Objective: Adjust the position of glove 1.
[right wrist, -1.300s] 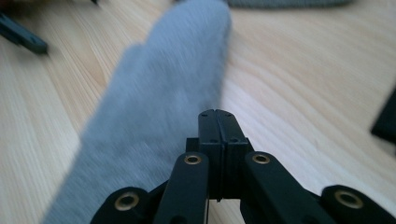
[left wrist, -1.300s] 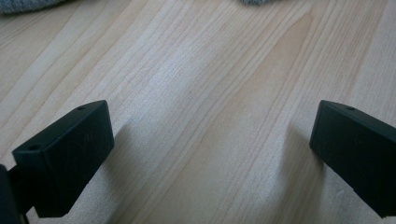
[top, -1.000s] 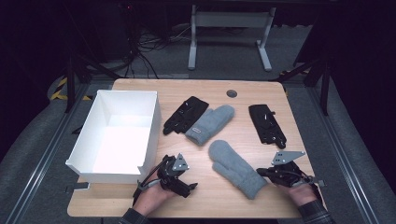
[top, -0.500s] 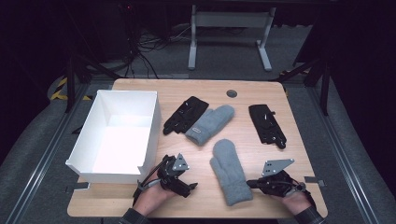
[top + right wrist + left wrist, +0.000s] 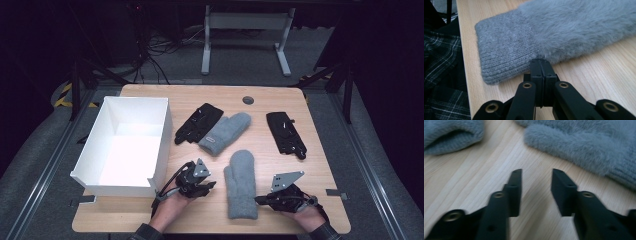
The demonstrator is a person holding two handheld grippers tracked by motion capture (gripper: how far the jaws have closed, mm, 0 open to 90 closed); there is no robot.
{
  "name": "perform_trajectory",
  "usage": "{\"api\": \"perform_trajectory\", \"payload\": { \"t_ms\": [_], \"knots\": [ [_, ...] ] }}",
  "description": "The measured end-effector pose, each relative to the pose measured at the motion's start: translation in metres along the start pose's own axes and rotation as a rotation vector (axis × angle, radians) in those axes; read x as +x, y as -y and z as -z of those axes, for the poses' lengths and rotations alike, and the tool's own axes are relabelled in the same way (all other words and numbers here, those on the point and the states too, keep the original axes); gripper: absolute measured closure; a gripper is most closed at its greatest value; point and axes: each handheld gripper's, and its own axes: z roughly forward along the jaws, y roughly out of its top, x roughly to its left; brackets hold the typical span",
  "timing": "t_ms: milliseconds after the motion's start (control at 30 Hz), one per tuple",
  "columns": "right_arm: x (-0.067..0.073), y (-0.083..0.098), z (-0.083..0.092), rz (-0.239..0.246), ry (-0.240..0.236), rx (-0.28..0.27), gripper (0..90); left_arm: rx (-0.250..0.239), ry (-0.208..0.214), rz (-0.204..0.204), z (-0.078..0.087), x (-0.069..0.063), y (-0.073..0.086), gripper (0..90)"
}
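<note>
The near grey mitten has been swung upright near the front edge by the right gripper, pressed together at its edge. The left gripper, just narrowed on nothing, is seen pointed toward the thumb in its own view.

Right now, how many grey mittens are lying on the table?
2. One grey mitten lies at the table's middle, beside a black glove; the other grey mitten lies near the front edge, between the two grippers.
</note>
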Motion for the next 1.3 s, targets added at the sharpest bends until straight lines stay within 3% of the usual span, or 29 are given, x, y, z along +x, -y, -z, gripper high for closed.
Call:
{"api": "perform_trajectory", "payload": {
  "t_ms": [67, 200, 367, 567, 800, 1067, 1200, 1300],
  "knots": [
    [0.001, -0.002, -0.002, 0.008, -0.005, 0.001, 90.0, 0.012, 0.021, 0.010, -0.008, -0.001, -0.008, 78.9],
    [0.001, -0.006, -0.006, 0.013, -0.010, -0.005, 90.0, 0.036, 0.047, 0.006, -0.017, -0.004, -0.020, 88.0],
    [0.003, -0.012, -0.014, 0.018, -0.021, -0.009, 90.0, 0.046, 0.052, 0.001, -0.026, -0.005, -0.027, 89.5],
    [0.006, -0.019, -0.024, 0.030, -0.044, -0.013, 90.0, 0.026, 0.062, 0.027, -0.029, 0.000, -0.032, 89.5],
    [0.012, -0.026, -0.034, 0.053, -0.074, -0.016, 90.0, 0.035, 0.068, 0.008, -0.033, -0.003, -0.039, 89.3],
    [0.016, -0.030, -0.042, 0.068, -0.092, -0.008, 90.0, 0.036, 0.059, -0.020, -0.035, -0.006, -0.042, 85.1],
    [0.015, -0.025, -0.034, 0.058, -0.076, -0.019, 84.2, 0.024, 0.050, -0.011, -0.031, -0.003, -0.041, 74.9],
    [0.012, -0.019, -0.024, 0.040, -0.045, -0.038, 77.0, 0.019, 0.032, -0.034, -0.027, 0.000, -0.040, 62.8]
  ]
}}
